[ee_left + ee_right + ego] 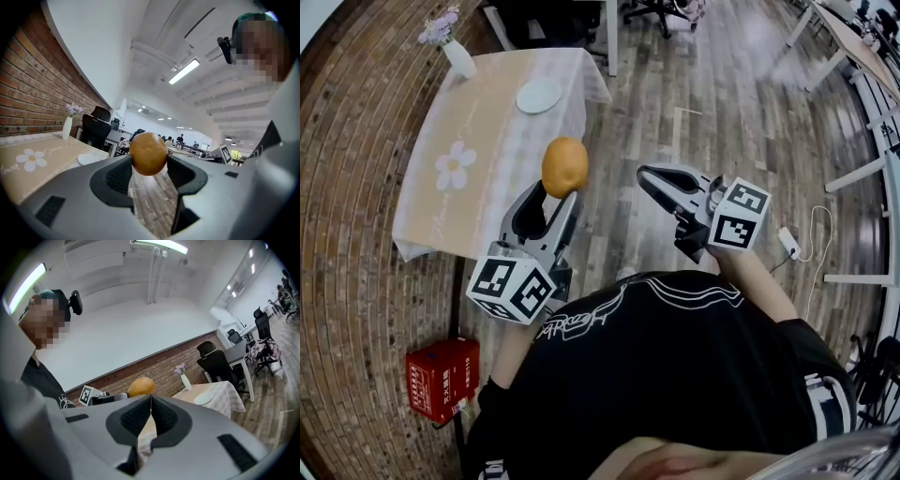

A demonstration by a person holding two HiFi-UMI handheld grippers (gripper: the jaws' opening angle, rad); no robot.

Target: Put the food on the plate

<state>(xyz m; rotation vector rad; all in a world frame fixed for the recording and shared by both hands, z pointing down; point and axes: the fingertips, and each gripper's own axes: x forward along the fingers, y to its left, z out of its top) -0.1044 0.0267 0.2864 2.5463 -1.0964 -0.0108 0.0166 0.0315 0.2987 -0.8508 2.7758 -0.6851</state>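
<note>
My left gripper (560, 192) is shut on a round orange fruit (564, 166), held in the air above the floor just right of the table. In the left gripper view the orange fruit (148, 153) sits pinched between the two pads at the tips. A small white plate (538, 96) lies at the far end of the table (478, 187); it also shows as the plate (92, 159) and the plate (204, 399). My right gripper (649, 178) hangs to the right, jaws pressed together with nothing in them. The right gripper view catches the fruit (141, 386) beyond its tips.
A white vase with purple flowers (453, 47) stands at the table's far left corner. A red box (442, 377) sits on the brick floor near my left side. White desk legs (853, 178) and a cable lie at the right; office chairs stand beyond the table.
</note>
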